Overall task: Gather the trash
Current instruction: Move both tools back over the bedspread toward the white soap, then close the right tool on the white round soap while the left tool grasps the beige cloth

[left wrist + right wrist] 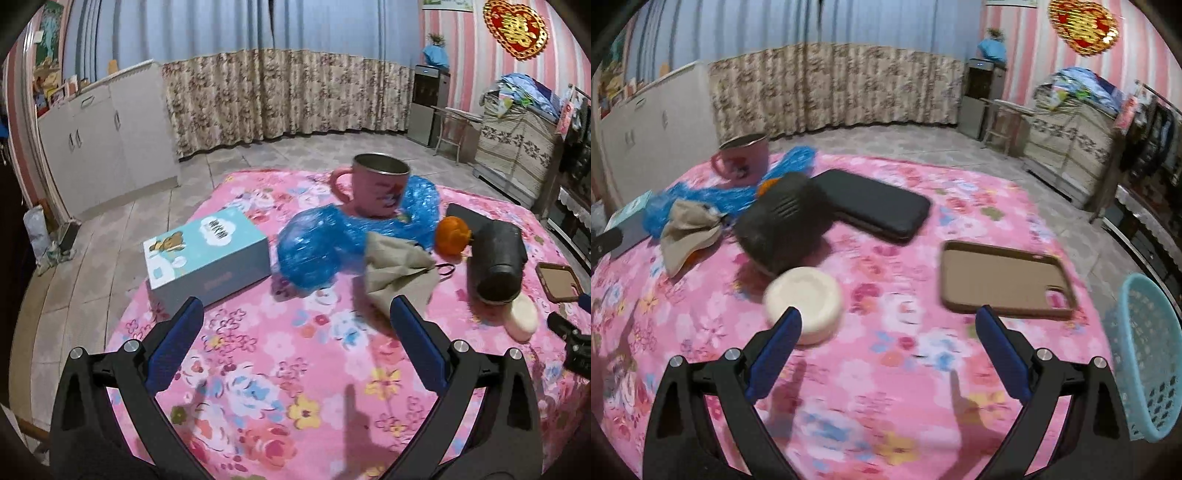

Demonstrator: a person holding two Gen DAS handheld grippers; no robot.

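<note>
Left gripper (297,317): jaws wide apart, holding nothing, hovering over the near part of the table (266,354) and facing the crumpled cloth (397,264)
Right gripper (888,326): jaws spread as well and empty, above the table's near right part; its left finger tip overlaps the white round lid (805,302) in the picture, though I can't tell if they touch
Trash, as I judge it: the blue plastic wrap (314,251) heaped mid-table around the foot of the pink mug (376,188), the cloth lying against it, and the orange peel (452,230) just beside the black cylinder (496,262)
Bin: a turquoise basket (1145,354) at the table's right edge, seen only from the right wrist
Other things: a light blue box (208,254) toward the left edge, a dark phone (875,205) behind the cylinder, a brown phone case (1004,278) toward the right edge
Step in hand: it looks like the start, nothing yet picked up
Next move: probably lower the left gripper onto the cloth or wrap and pinch a raised fold; the mug stands on the wrap, so a hard pull could tip it
</note>
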